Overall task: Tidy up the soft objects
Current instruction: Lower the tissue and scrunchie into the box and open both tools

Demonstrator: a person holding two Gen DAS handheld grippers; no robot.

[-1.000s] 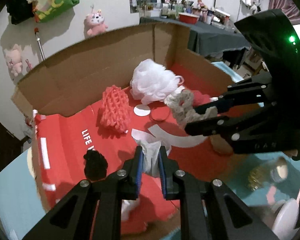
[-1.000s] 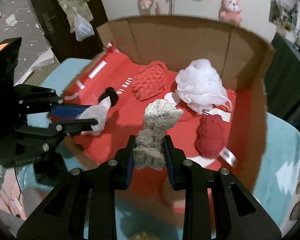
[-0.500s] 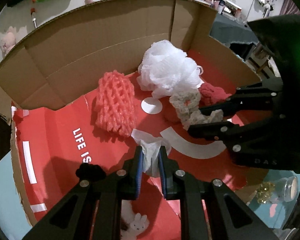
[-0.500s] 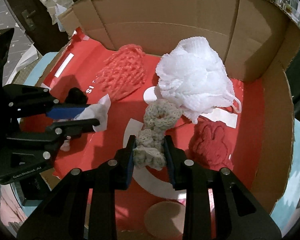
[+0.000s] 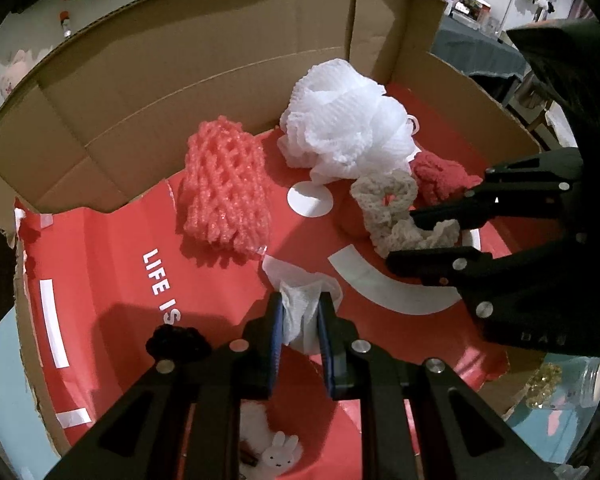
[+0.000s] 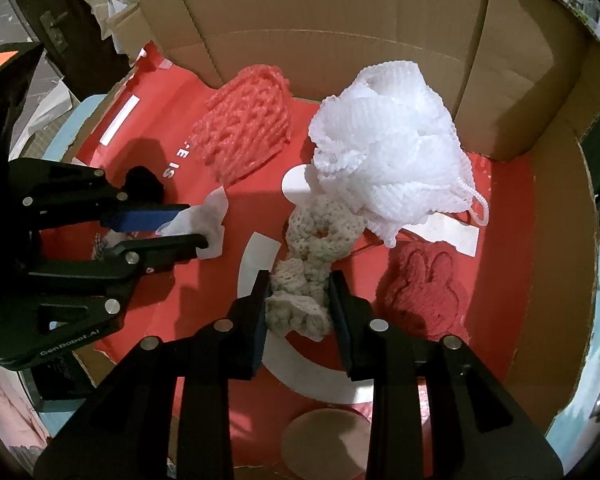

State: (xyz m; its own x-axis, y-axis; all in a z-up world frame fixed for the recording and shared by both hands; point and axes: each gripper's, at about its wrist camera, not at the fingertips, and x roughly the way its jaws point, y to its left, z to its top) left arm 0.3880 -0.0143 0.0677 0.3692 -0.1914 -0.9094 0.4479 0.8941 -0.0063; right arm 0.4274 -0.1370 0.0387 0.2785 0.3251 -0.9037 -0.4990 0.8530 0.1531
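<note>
Both grippers hang inside an open cardboard box (image 5: 204,64) with a red printed floor. My left gripper (image 5: 300,312) is shut on a crumpled white tissue (image 5: 302,300), seen from the side in the right wrist view as the tissue (image 6: 208,220) in the left gripper (image 6: 192,224). My right gripper (image 6: 300,300) is shut on a beige crocheted piece (image 6: 308,264), whose far end rests against a white mesh bath pouf (image 6: 388,152). In the left wrist view the crocheted piece (image 5: 396,212) sits between the right gripper's (image 5: 400,236) fingers.
In the box lie a pink foam fruit net (image 5: 224,184), a red rabbit-patterned cloth (image 6: 424,284), a black fuzzy item (image 5: 178,342) and a small white bunny toy (image 5: 278,450). Tall cardboard walls (image 6: 340,16) ring the far side. A glass jar (image 5: 580,376) stands outside at the right.
Both grippers have sunk into the box and tilted downward, each carrying its item. The box floor now fills both views; the room behind has dropped out of sight.
</note>
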